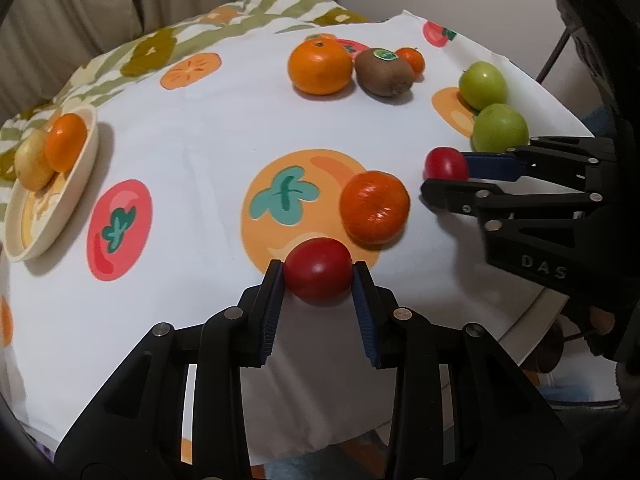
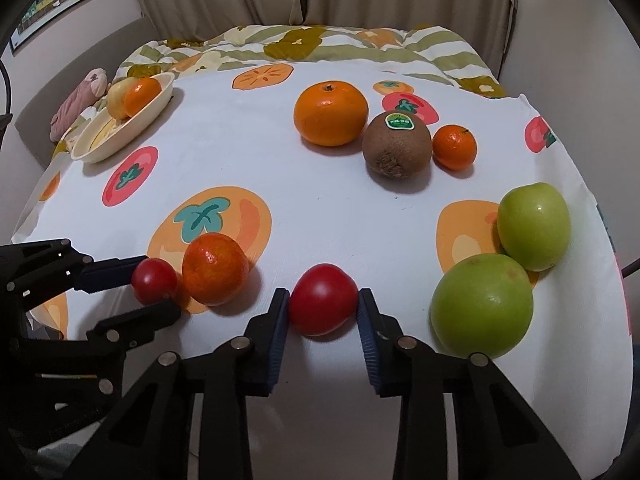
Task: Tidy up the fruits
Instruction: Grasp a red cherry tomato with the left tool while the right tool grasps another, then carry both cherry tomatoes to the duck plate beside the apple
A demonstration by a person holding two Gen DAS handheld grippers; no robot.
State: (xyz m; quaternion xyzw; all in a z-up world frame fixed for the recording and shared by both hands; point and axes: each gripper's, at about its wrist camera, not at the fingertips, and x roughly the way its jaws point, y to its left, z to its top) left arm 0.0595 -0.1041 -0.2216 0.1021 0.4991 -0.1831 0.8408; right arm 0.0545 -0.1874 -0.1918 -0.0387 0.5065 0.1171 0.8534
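On the cloth (image 1: 200,128), both jaws grip red tomatoes — bowl (image 1: 86,160) contents half-hidden.

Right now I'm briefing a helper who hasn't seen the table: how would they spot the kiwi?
Start at the white fruit-print tablecloth and look toward its far side for the big orange. Just right of that sits the kiwi, with a small mandarin on its other side. It is the only brown, fuzzy fruit, and it carries a green sticker.
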